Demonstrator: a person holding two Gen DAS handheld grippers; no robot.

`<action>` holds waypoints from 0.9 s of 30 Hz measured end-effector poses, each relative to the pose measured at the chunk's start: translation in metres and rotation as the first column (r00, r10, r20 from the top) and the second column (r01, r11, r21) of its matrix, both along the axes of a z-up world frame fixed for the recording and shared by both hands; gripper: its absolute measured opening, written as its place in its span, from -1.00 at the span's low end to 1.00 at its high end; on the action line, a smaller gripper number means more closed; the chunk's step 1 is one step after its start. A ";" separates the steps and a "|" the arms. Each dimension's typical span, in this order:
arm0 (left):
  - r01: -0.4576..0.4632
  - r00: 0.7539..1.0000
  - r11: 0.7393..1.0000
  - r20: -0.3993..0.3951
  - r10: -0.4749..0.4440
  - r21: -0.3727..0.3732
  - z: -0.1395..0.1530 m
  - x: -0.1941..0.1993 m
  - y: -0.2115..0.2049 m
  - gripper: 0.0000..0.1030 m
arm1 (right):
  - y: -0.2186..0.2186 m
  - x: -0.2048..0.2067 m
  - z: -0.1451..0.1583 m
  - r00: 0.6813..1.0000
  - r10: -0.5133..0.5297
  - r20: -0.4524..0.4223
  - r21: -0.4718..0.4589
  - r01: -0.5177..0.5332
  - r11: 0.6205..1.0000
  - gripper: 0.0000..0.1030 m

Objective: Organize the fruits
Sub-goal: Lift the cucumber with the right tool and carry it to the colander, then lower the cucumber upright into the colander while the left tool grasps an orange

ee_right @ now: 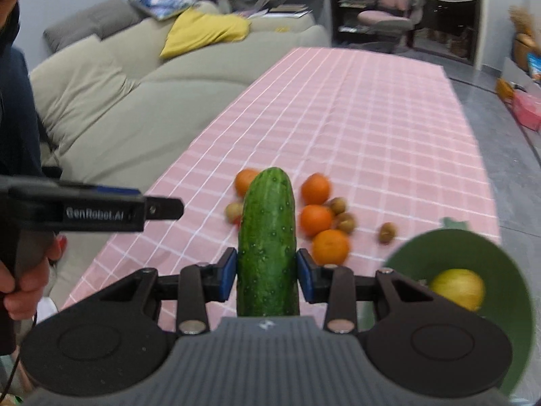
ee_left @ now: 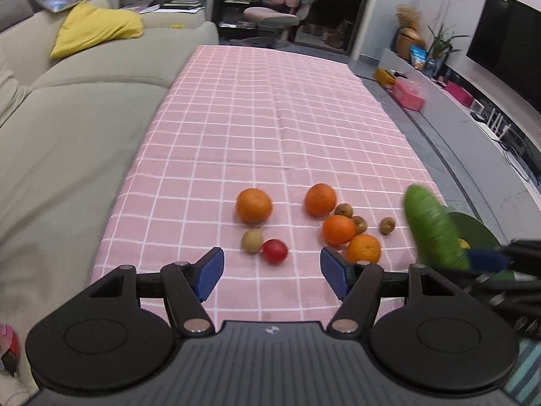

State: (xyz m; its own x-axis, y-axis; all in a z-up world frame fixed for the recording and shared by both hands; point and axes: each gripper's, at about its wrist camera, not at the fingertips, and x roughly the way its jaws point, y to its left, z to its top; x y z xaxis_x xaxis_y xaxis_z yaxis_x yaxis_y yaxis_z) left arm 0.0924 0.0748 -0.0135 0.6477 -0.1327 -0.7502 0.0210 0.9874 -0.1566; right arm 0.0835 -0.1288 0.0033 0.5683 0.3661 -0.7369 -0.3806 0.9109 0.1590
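My right gripper [ee_right: 266, 275] is shut on a green cucumber [ee_right: 268, 240] and holds it above the pink checked tablecloth [ee_right: 355, 118]; the cucumber also shows in the left wrist view [ee_left: 434, 228]. A green bowl [ee_right: 507, 270] at the right holds a yellow fruit [ee_right: 458, 287]. My left gripper [ee_left: 272, 272] is open and empty, just short of a red fruit [ee_left: 274, 251] and a kiwi [ee_left: 252, 240]. Several oranges [ee_left: 253, 204] and small brown kiwis [ee_left: 387, 225] lie on the cloth.
A beige sofa [ee_left: 67, 118] runs along the table's left side. A TV cabinet [ee_left: 473, 111] with boxes stands at the right. A pink chair [ee_left: 284, 3] is beyond the far end. A person's hand [ee_right: 23, 284] holds the left gripper.
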 end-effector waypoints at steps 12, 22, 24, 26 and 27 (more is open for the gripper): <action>0.090 0.996 0.996 -0.003 -0.090 0.012 -0.005 0.018 -0.034 0.50 | -0.096 -0.002 0.002 0.974 -0.225 -0.005 -0.079 0.224 0.971 -0.32; 0.148 0.988 0.989 -0.042 -0.147 0.018 -0.022 0.031 -0.059 0.50 | -0.122 0.008 -0.025 0.944 -0.321 -0.072 -0.087 0.314 0.945 -0.32; 0.158 0.986 0.987 -0.056 -0.156 0.024 -0.026 0.034 -0.064 0.50 | -0.124 0.012 -0.031 0.940 -0.329 -0.088 -0.092 0.322 0.942 -0.32; 0.168 0.983 0.986 -0.074 -0.166 0.022 -0.033 0.039 -0.070 0.50 | -0.127 0.013 -0.037 0.940 -0.328 -0.095 -0.100 0.319 0.943 -0.32; 0.171 0.982 0.985 -0.082 -0.169 0.016 -0.035 0.040 -0.072 0.50 | -0.127 0.014 -0.040 0.941 -0.326 -0.095 -0.102 0.317 0.943 -0.32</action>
